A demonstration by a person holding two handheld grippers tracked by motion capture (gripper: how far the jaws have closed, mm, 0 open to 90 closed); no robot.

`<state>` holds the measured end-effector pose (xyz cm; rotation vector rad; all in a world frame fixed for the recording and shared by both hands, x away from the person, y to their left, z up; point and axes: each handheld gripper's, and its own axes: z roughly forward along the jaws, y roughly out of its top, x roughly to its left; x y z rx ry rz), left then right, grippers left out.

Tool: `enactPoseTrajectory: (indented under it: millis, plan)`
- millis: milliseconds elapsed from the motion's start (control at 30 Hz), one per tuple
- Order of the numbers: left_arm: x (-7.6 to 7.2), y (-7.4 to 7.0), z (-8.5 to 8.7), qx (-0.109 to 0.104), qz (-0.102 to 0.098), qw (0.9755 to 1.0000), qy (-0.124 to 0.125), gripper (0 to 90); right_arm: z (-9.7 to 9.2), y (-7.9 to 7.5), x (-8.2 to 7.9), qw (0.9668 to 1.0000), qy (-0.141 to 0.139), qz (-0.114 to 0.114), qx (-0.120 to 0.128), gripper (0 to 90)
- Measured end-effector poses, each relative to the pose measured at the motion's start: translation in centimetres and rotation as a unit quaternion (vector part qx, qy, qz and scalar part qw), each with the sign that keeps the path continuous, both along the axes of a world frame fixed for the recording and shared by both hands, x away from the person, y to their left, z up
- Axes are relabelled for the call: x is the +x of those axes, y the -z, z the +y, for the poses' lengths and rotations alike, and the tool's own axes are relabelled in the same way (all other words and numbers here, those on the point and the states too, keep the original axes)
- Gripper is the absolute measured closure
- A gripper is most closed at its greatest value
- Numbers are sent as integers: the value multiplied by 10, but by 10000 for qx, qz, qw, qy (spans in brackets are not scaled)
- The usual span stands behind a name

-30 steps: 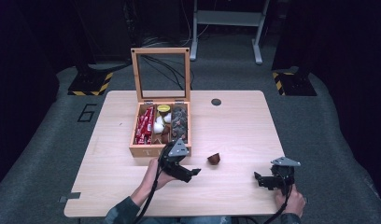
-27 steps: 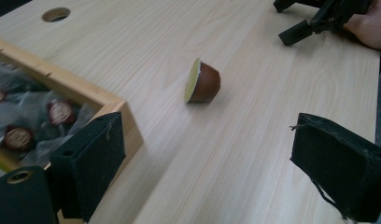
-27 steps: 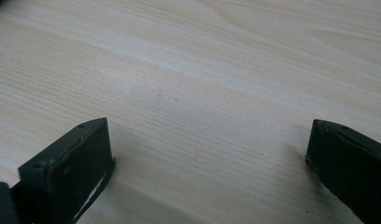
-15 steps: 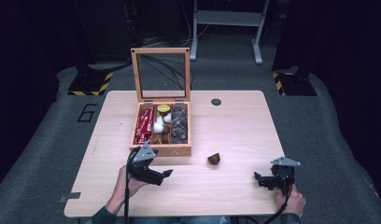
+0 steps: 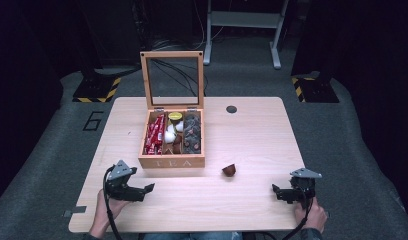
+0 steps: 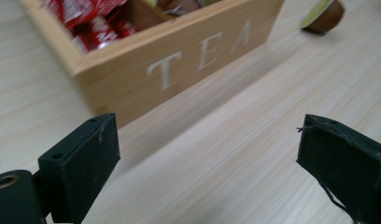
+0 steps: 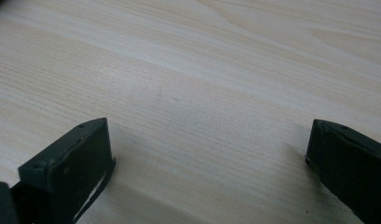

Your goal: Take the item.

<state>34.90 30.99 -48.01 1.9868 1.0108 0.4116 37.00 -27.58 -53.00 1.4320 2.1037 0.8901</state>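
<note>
High view: brown capsule (image 5: 229,170) tipped sideways, lid toward the tea box (image 5: 172,162); both claws wide, empty.

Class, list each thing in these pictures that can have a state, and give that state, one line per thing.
Tea box: lid open, upright; compartments filled.
Pod: loose on the table, tipped on its side.
Left gripper: open, empty.
Right gripper: open, empty.

One wooden tea box (image 5: 171,161), lid open, three compartments. One brown capsule (image 5: 229,170) loose on one table (image 5: 252,135), at four o'clock from box. Two grippers: left (image 5: 148,188), right (image 5: 275,190). One dark round disc (image 5: 231,109) at one o'clock.
</note>
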Motion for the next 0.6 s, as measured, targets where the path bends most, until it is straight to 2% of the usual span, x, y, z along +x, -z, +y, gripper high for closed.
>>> enactPoseTrajectory:
  millis: [233, 333, 400, 533, 600]
  plan:
    - [-7, 26, 36, -6, 198, 9982, -559, 47, 0, 0, 0, 10000, 1, -4, 2, 0]
    - [-9, 35, 49, 74, 267, 9969, -733, 40, 0, 0, 0, 10000, 2, 4, 2, 0]
    - [-9, 40, 56, 267, 271, 9952, -903, 28, 0, 0, 0, 10000, 2, 6, 1, 0]
    - [-10, 48, 65, 407, 183, 9911, -1256, 0, 0, 0, 0, 10000, 2, 6, 2, 0]
    - [-9, 50, 69, 489, 277, 9892, -1353, 0, 0, 0, 0, 10000, 5, 6, 0, 0]
